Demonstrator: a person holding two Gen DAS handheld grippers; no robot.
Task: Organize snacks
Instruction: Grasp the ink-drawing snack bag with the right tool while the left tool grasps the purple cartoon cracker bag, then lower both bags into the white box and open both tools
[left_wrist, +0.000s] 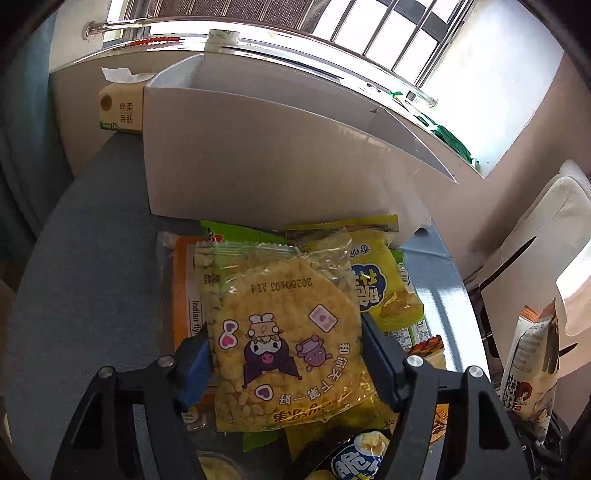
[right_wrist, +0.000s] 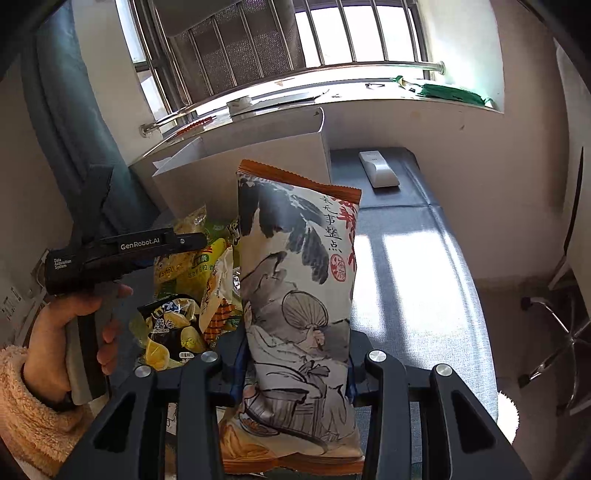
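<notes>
Between the left gripper (left_wrist: 286, 363) jaws: rice-cracker packet (left_wrist: 284, 332).

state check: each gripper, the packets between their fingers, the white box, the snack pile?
left gripper: closed on the yellow rice-cracker packet
right gripper: closed on the ink-painting snack bag, held upright
white box: open at the top, contents hidden
snack pile: loose heap on the table

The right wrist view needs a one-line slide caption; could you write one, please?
Right gripper clamps an ink-painting snack bag upright above the snack pile, white box behind.
</notes>
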